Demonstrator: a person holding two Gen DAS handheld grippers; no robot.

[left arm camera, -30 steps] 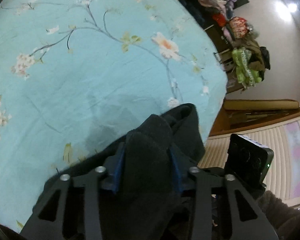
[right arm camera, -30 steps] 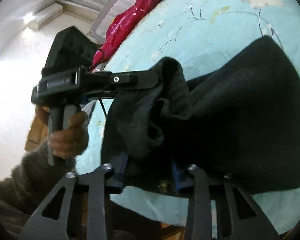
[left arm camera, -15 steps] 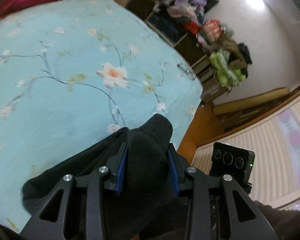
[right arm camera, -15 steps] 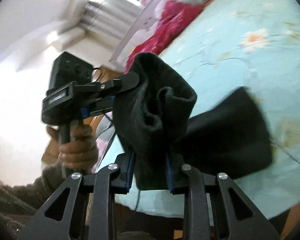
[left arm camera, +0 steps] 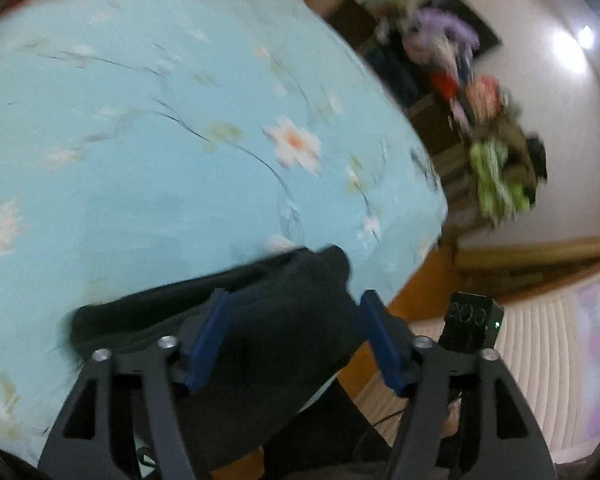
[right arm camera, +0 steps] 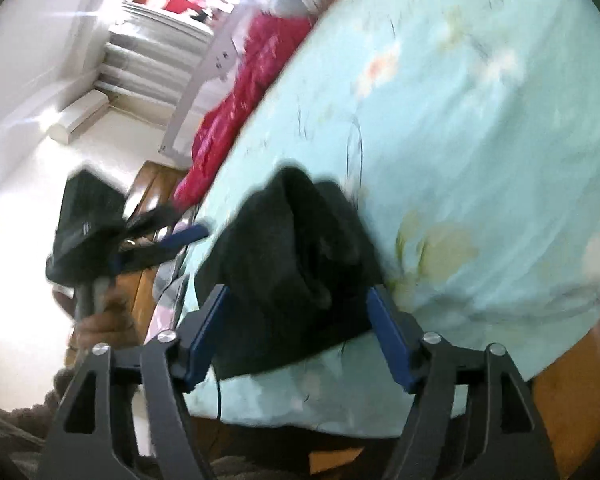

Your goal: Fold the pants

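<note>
No legible text, label, brand, number or sign appears in either wrist view. Both views are motion-blurred; a pale marking on the black camera housing [right arm camera: 85,227] cannot be read.

Both views motion-blurred. Clothes pile [left arm camera: 496,136] on shelf smeared, items indistinct. Floral print on bedsheet [left arm camera: 140,152] streaked. Black pants [left arm camera: 284,332] run behind left gripper [left arm camera: 294,336] frame, lower part hidden, cut off at bottom edge. In right wrist view, pants [right arm camera: 296,276] edges fuzzy, near hem hidden behind right gripper [right arm camera: 296,328] frame. Hand [right arm camera: 100,320] on left gripper handle blurred, overexposed.
</note>
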